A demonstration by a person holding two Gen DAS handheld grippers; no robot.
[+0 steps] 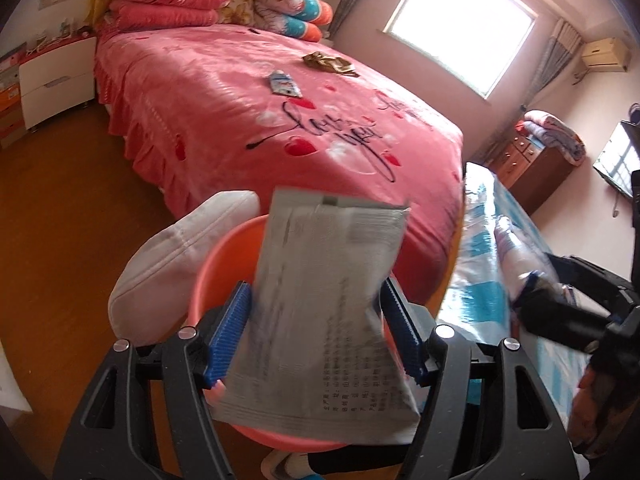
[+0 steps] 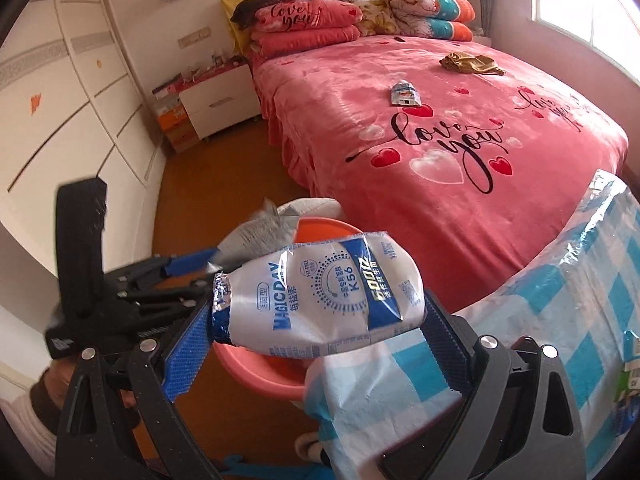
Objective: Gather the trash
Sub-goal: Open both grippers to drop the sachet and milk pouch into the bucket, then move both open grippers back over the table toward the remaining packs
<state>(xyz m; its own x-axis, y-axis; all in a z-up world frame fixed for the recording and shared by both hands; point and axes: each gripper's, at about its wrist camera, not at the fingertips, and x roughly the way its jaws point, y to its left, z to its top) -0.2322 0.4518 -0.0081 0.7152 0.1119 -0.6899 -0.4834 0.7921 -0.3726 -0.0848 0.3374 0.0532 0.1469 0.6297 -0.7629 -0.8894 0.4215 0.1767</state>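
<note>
Between the blue pads of the left tool (image 1: 316, 332) hangs a grey printed sachet (image 1: 324, 312), blurred; whether the pads press on it I cannot tell, since the left pad sits at its edge and the right pad is partly hidden behind it. Directly beneath and beyond this tool is an orange plastic basin (image 1: 216, 276), with a white cushion (image 1: 180, 264) against its far left rim.

The right tool (image 2: 316, 328) is clamped on a white and blue MAGICDAY pouch (image 2: 320, 300), its pads pressing the pouch's two ends, with the same basin (image 2: 260, 372) just below and beyond it. The left tool (image 2: 132, 292) shows to the left of the pouch.

Right of both tools stands a table (image 2: 560, 320) under a blue checked plastic cover. Farther ahead, on the pink bed (image 1: 208, 112), lie a small blue and white wrapper (image 1: 285, 84) and a crumpled gold wrapper (image 1: 330, 63), well apart from both tools.
</note>
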